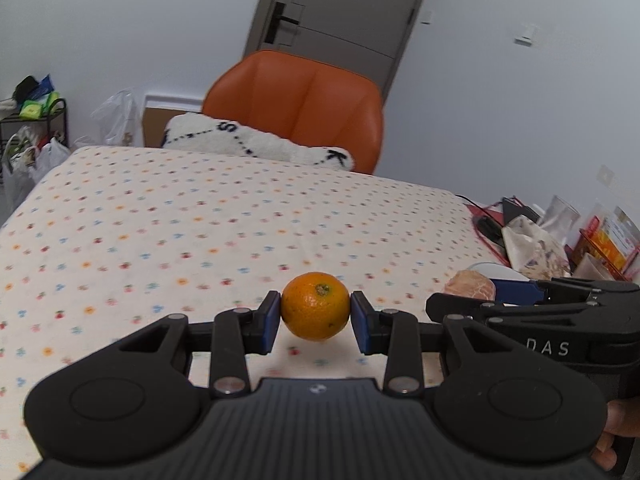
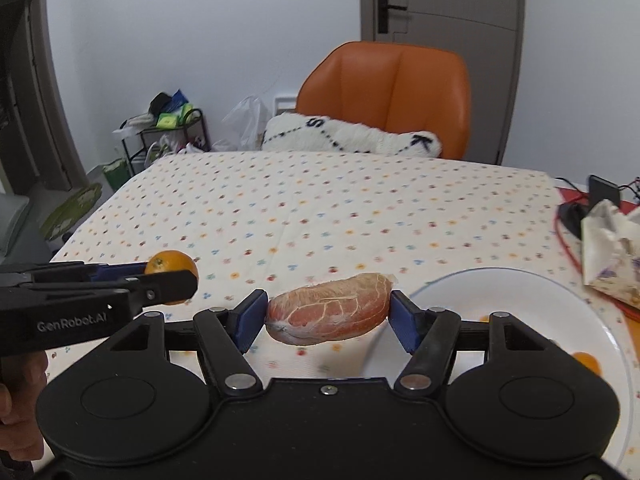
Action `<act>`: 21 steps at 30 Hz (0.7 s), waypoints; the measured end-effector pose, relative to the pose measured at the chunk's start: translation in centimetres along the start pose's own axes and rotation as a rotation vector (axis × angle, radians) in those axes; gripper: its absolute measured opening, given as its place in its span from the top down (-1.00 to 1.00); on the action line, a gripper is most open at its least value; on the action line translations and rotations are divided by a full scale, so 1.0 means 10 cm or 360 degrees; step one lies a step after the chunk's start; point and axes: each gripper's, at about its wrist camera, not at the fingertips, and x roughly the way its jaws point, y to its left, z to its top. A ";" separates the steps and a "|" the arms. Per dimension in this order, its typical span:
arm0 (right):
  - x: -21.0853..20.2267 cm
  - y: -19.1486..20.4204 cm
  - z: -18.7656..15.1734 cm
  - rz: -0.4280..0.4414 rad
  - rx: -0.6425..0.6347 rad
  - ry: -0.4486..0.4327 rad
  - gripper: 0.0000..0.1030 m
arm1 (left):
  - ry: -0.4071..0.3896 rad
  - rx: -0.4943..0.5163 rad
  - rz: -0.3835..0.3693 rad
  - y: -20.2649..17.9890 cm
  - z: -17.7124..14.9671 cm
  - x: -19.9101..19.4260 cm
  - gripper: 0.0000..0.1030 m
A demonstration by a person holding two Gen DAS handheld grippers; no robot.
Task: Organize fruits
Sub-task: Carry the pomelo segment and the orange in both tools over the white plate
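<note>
A small orange was gripped between the blue pads of the left tool, clear above the dotted desk. A peeled pomelo segment was clamped endwise in the right tool, just left of a white plate. The step in hand was judged to be placement. The segment looked soft, so light pressure and a low release over the plate would be advised.
</note>
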 end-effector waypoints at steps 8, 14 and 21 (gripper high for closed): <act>-0.22 -0.35 -0.09 -0.0068 0.0085 -0.0056 -0.22 | 0.0010 0.0082 -0.0065 -0.38 0.02 0.10 0.30; -0.31 -0.59 -0.18 -0.0105 0.0148 -0.0082 -0.22 | 0.0021 0.0138 -0.0106 -0.62 0.01 0.16 0.30; -0.38 -0.82 -0.29 -0.0136 0.0213 -0.0118 -0.22 | 0.0036 0.0192 -0.0137 -0.85 0.00 0.24 0.30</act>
